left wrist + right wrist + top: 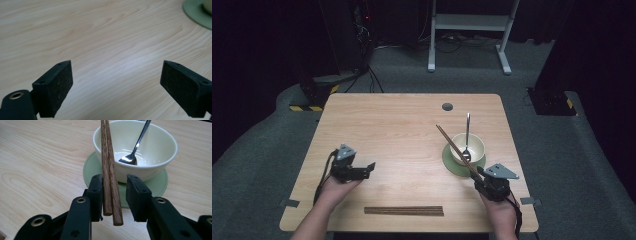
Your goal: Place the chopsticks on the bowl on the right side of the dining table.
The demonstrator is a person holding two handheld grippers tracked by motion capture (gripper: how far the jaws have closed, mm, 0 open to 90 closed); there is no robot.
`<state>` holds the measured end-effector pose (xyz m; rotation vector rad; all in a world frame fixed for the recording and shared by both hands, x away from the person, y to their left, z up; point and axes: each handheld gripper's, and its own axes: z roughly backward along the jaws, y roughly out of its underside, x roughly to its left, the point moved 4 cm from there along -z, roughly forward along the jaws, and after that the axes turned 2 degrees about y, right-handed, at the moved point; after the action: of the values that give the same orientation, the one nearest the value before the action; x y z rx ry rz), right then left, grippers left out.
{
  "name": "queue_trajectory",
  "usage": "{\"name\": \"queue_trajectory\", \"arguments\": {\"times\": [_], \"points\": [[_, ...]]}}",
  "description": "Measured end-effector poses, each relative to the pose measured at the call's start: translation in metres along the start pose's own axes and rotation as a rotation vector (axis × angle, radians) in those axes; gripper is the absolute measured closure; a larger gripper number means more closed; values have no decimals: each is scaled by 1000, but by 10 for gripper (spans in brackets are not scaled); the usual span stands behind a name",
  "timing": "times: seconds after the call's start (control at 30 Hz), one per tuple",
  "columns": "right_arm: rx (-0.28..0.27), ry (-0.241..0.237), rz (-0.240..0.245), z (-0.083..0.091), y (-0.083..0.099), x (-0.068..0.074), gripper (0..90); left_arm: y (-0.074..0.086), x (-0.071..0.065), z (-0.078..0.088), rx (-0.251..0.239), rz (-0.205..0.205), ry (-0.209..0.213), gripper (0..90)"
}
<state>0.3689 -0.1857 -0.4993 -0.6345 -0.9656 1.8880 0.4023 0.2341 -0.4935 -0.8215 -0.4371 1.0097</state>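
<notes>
Left claw (371, 167): released, jaws spread wide with nothing between them; bare counter (402, 120) is seen beyond its pads in the left gripper view.
Right claw (114, 195): a pair of chopsticks (109, 170) lies between the jaws; a gap is seen at the right pad, so no firm clench is confirmed.
Chopstick pair: laid across the bowl (473, 144) rim, tips pointing to the counter's far side.
Bowl: set on a green saucer (451, 161), near the right edge; a spoon (467, 136) is propped inside.
Second chopsticks (404, 211): lying along the near edge.
Open room: the middle and left half of the counter are unoccupied.
View difference: the pad gap is resolved in the right gripper view; the near-edge chopsticks are given by the high view.
</notes>
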Motion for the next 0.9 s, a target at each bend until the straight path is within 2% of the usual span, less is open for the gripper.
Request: {"name": "queue_trajectory", "arguments": {"times": [0.07, 0.17, 0.27, 0.37, 0.47, 0.57, 0.63, 0.7, 0.9], "points": [[-3, 12, 3, 0, -1, -1, 678, -14, -17, -16, 10, -25, 14, 114], [-1, 16, -10, 0, 0, -4, 667, -30, -37, -36, 5, -40, 35, 117], [-3, 25, -20, 1, 0, -6, 670, -42, -54, -51, 8, -73, 35, 128], [-10, 30, -27, 3, -1, -10, 674, -54, -66, -69, 8, -81, 42, 140], [-16, 35, -26, 4, -2, -15, 636, -63, -77, -82, -5, -86, 49, 144], [-20, 49, -40, 6, 0, -22, 583, -66, -86, -92, -20, -95, 44, 149], [-31, 59, -57, 7, 0, -26, 559, -69, -88, -95, -29, -70, 41, 150], [-41, 74, -70, 9, 0, -28, 537, -72, -90, -95, -46, -68, 40, 150], [-43, 125, -74, 12, -1, -34, 506, -82, -94, -100, -74, -61, 26, 151]]}}
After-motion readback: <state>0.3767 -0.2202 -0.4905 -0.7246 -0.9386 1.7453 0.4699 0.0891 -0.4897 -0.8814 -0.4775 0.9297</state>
